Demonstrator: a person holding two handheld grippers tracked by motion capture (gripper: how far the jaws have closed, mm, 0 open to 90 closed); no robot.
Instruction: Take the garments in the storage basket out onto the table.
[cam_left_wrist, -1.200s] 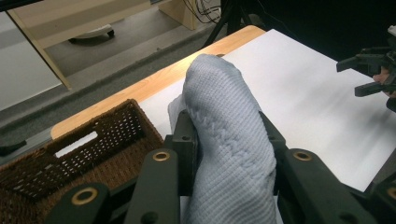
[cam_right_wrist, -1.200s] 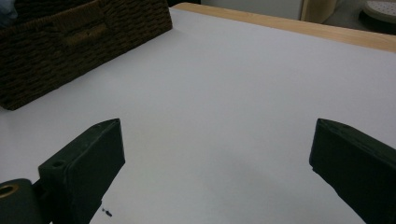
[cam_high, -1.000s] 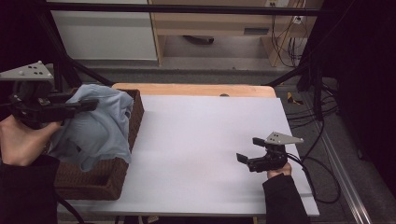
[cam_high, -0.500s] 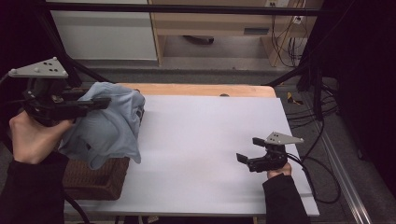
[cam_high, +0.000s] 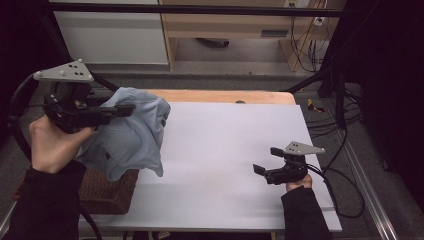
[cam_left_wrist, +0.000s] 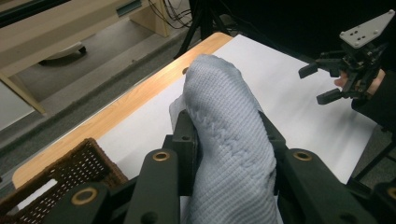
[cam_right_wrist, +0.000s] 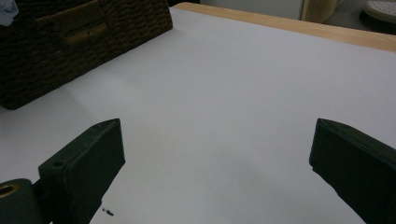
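A light blue cloth (cam_high: 131, 134) hangs in the air over the table's left edge, bunched between the jaws of my left gripper (cam_high: 125, 110), which is shut on it. In the left gripper view the knit cloth (cam_left_wrist: 229, 140) bulges up between both jaws of the left gripper (cam_left_wrist: 226, 130). Below the cloth stands a dark wicker basket (cam_high: 107, 189), partly covered by it. My right gripper (cam_high: 261, 170) rests low over the white table (cam_high: 225, 150) at the right, open with nothing between its jaws; in its own view the right gripper (cam_right_wrist: 217, 154) stands wide apart over bare table.
The wicker basket (cam_right_wrist: 70, 42) sits at the table's left edge. A wooden strip (cam_high: 220, 96) runs along the far edge. Cables (cam_high: 345, 165) trail off the right side, and a black frame bar (cam_high: 200, 9) crosses the back.
My left gripper has lifted the blue cloth out of the basket and carried it rightward toward the table. The right gripper has stayed put.
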